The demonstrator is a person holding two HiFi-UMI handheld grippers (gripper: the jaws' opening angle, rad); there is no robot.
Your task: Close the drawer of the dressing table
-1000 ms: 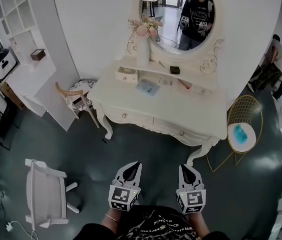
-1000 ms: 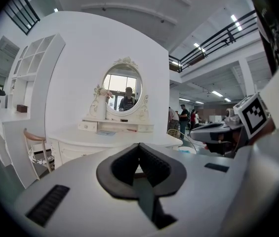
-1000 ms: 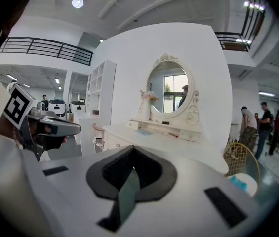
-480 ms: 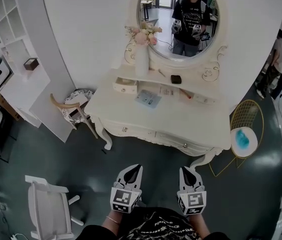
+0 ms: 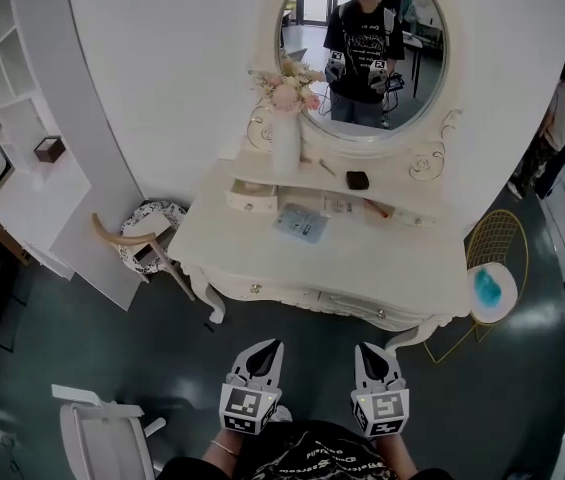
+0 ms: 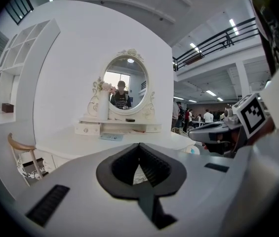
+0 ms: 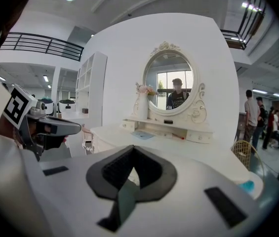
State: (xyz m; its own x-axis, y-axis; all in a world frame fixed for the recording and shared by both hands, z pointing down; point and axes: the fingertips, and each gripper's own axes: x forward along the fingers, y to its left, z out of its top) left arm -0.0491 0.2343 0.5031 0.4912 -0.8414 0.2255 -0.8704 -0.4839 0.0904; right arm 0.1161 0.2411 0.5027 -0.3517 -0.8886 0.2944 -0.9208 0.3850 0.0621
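Head view first: the left gripper and right gripper hang side by side just in front of the dressing table, well apart from the small drawer that juts out at the left end of the table's upper shelf. Over to the left gripper view, its jaws are clenched tip to tip on nothing, the table beyond them. Right gripper view, same story: jaws pinched together and empty, pointing toward the table, with the drawer at the shelf's left end.
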